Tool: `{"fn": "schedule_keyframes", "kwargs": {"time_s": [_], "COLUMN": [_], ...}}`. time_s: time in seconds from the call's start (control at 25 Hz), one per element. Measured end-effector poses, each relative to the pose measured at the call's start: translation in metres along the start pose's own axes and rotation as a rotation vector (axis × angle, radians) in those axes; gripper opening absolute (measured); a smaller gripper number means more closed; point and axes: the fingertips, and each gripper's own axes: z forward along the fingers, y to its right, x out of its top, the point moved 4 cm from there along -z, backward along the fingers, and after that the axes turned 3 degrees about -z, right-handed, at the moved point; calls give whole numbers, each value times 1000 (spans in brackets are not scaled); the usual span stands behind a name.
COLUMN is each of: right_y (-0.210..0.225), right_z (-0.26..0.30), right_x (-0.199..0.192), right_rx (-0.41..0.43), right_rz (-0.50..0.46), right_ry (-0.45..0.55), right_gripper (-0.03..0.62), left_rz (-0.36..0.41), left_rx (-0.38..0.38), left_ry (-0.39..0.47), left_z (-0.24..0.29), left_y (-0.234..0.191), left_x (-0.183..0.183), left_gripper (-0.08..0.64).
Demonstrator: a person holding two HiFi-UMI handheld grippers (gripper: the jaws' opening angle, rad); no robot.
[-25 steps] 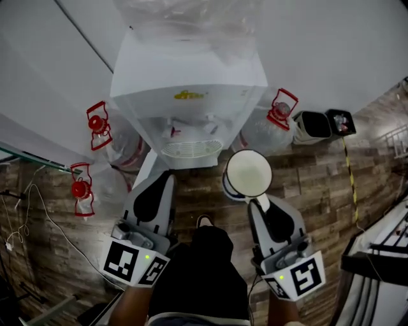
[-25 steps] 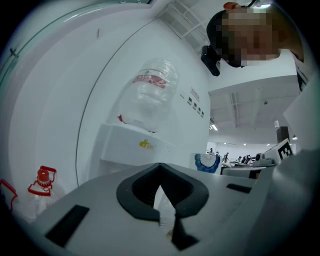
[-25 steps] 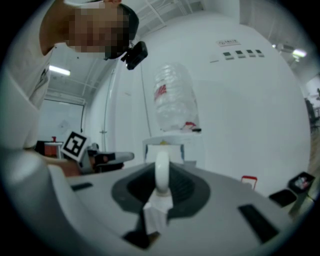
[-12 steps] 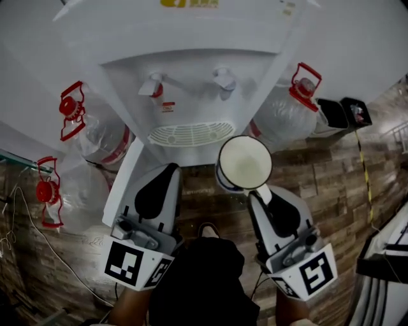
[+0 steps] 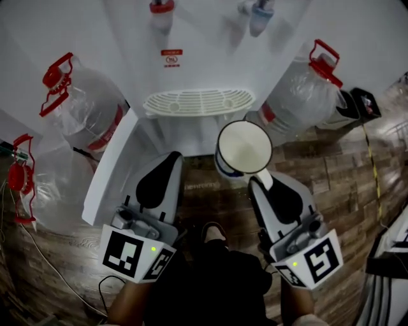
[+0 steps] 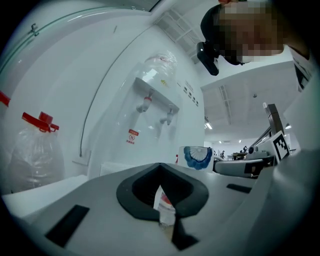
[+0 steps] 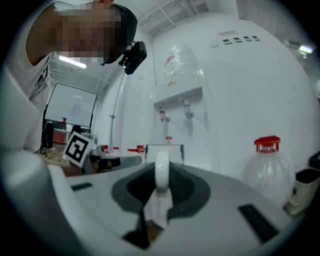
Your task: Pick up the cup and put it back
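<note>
The right claw (image 5: 259, 182) is clamping its jaws on the looped handle (image 7: 161, 173) of the white round cup with a blue fan pattern on its side (image 5: 244, 148). The cup is hanging upright in the air with its open mouth facing up, over the brown wooden plank floor (image 5: 331, 172). It is near the right end of the white slotted drip tray (image 5: 197, 102), just in front of it and not resting on it. The left gripper view is catching the same cup to its right, showing the blue pattern.

The left claw (image 5: 171, 157) is hovering beside the right one, pointing at the white water dispenser (image 5: 210, 60). Its jaws are together at the tips, with only a thin slit behind them and nothing gripped.

Above the tray, a red-marked tap (image 5: 161, 7) and a blue-marked tap (image 5: 260, 11) are sticking out from the dispenser front. Large clear plastic water bottles with red handles are lying on both sides of the dispenser: two on the left (image 5: 86, 108) and one on the right (image 5: 306, 95).
</note>
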Motion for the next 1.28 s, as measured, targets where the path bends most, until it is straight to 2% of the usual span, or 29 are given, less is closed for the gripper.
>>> {"fn": "schedule_keyframes", "kwargs": {"time_s": [0.4,0.6,0.72,0.96,1.28], "right_y": [-2,2,7,7,22], "right_z": [19,27,34,61,89], "right_x": [-74,-112,-131,-157,-195], "right_rx": [-6,-28,-47,-36,-42], "right_rz": [-19,-12,29,26,71], "right_ry": [-37,-54,-67,-75,-116], "right_gripper": [72,72,72,71,71], "left_rz": [-2,79,61,-14,-31], "left_rx": [17,23,22,24,24], "left_ry": [-17,-85,-81,-116,-114], "left_z": [-2,-3,0,9,13], "left_y": [-27,-32,-36,-36,-32], "left_x": [-77,-113,-120,-141,-142], "left_gripper": [8,8,8,8,8]}}
